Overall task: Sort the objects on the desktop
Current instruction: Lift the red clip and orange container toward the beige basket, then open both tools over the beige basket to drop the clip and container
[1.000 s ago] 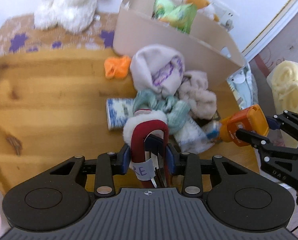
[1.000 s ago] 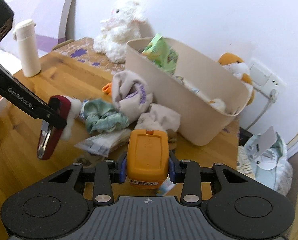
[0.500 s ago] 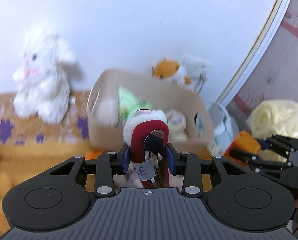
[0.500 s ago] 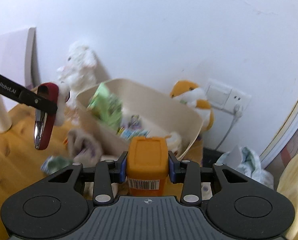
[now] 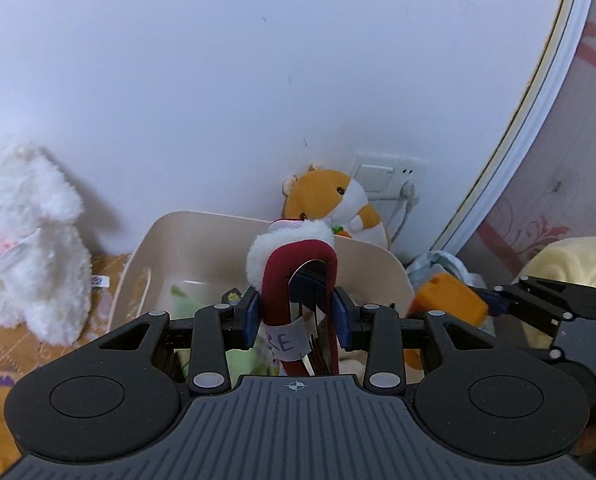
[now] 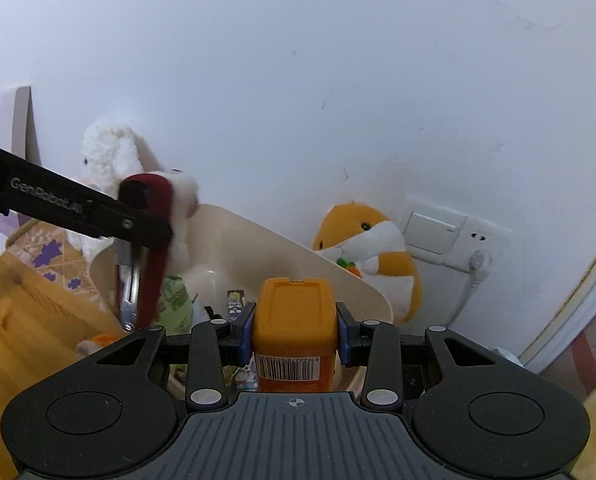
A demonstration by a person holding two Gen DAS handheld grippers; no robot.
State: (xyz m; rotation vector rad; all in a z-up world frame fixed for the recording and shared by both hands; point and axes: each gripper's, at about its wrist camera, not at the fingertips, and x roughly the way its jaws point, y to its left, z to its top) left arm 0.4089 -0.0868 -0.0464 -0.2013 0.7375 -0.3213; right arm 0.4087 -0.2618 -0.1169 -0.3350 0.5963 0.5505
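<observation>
Right, both tools are loaded and up over the beige bin (image 5: 146,264), judging by both wrist views.

Left tool (image 5: 296,314): pads pinched on the dark red clip (image 5: 298,280) with a white fluffy trim at its top. Its long axis points away from the camera and up, a paper tag wrapped low on it. In the left wrist view the bin opening sits lower centre, directly beyond and below the clip tip, so it lies straight ahead and down from this tool.

Right tool (image 6: 294,334): pads clamped on the orange container (image 6: 294,320), standing upright, barcode label facing the camera. In the right wrist view the bin rim (image 6: 338,272) runs from centre left to centre right just behind the container; interior with green packet (image 6: 174,296) and small items shows lower left of it.

Relation that matters: we read both items as above the bin mouth or its near edge. The left tool (image 6: 138,232) crosses the upper-left part of the right wrist view, further over the bin interior, so the left one looks nearer to a clean drop. The right one appears closer to the right-hand end of the bin.

White plush rabbit (image 5: 26,240) is left of the bin; orange hamster plush (image 6: 374,248) is behind it against the wall. Neither is in the drop path.

Risk, as we judge it: the two tools are close together; releasing simultaneously may cause a bump.
</observation>
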